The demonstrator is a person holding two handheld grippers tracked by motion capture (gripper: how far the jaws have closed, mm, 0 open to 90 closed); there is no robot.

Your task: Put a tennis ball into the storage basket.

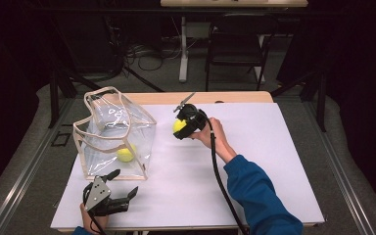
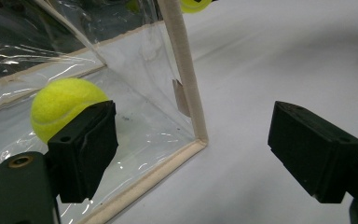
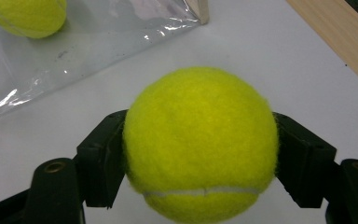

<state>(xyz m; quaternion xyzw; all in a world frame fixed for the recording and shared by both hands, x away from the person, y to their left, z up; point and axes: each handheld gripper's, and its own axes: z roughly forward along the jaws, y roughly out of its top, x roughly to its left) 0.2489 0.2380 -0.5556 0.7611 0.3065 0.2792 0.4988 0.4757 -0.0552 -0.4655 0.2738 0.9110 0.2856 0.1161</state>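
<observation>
While one tennis ball (image 1: 126, 153) already lies inside the clear bag (image 1: 113, 134) near the table's (image 1: 274, 161) left edge, the right gripper (image 1: 185, 126) clamps a second ball (image 1: 178, 126) mid-table, unbagged, and the left gripper (image 1: 120, 193) waits wide open, empty, at the front-left corner.

Right gripper (image 1: 182, 128) holds a tennis ball (image 1: 178, 126) above the white table sheet (image 1: 254, 161).

The jaws press on the ball near the far middle of the sheet. At the left stands a clear plastic bag (image 1: 115, 134) with beige edges, and a second tennis ball (image 1: 126, 153) lies inside it. The left gripper (image 1: 122, 187) rests at the near left, just beside the bag, with its jaws apart and nothing between them.
</observation>
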